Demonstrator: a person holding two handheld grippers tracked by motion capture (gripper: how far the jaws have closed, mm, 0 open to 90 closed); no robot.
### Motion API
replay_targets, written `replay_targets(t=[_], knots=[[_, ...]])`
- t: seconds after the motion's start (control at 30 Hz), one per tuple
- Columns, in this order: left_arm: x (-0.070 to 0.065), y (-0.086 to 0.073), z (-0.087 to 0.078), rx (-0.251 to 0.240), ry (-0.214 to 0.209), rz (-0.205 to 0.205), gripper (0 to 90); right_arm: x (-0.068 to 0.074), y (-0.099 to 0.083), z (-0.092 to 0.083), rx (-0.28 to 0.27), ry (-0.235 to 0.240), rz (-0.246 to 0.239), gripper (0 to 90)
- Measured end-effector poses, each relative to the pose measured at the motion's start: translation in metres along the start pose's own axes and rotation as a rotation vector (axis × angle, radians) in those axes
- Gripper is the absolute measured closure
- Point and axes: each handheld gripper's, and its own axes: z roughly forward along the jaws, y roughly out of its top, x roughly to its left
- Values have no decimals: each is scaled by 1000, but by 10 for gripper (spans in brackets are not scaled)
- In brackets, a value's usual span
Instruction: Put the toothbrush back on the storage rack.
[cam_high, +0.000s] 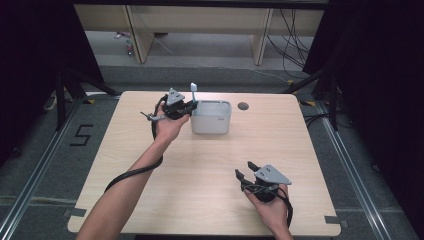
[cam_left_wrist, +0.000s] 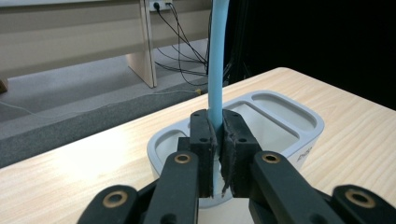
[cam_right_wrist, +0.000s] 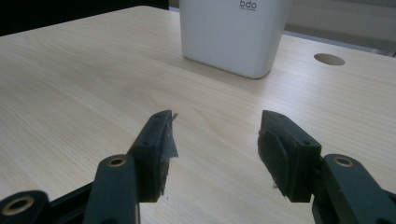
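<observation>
the left hand-held gripper (cam_left_wrist: 215, 154) is clenched on a thin light-blue handle (cam_left_wrist: 216, 70), which stands upright above the white holder (cam_left_wrist: 299, 123) at about 12 o'clock on the surface (cam_high: 200, 165). the handle looks like light, stiff plastic, smooth and likely a bit slippery, so a grip low on the shaft, as the pads have it now, should keep it from swinging; what its lower end is i cannot tell, since the pads hide it. the holder looks like a rigid, light tub that could slide if knocked. the right hand-held gripper (cam_high: 244, 170) is released, its jaws standing wide over bare wood at about 5 o'clock, well apart from the holder. the left gripper view shows the holder's top split into compartments, and the pads pinching the handle. the right gripper view shows the holder's plain side with small lettering and a round hole (cam_right_wrist: 329, 59) in the surface beside it. the high view shows the handle's bent upper end (cam_high: 193, 88) above the holder's near-left corner.
</observation>
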Motion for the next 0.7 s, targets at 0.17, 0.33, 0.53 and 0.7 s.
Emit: replay_targets(t=[0.17,0.33,0.53,0.7], knots=[[0,-2,2,19,0,-9,835,0,-1,1,-1,6,0,455],[0,-3,3,23,5,-15,835,1,0,0,9,3,0,455],[1,-6,3,40,15,-27,834,1,0,1,14,14,1,454],[0,-8,4,52,17,-36,834,2,0,1,21,17,21,454]])
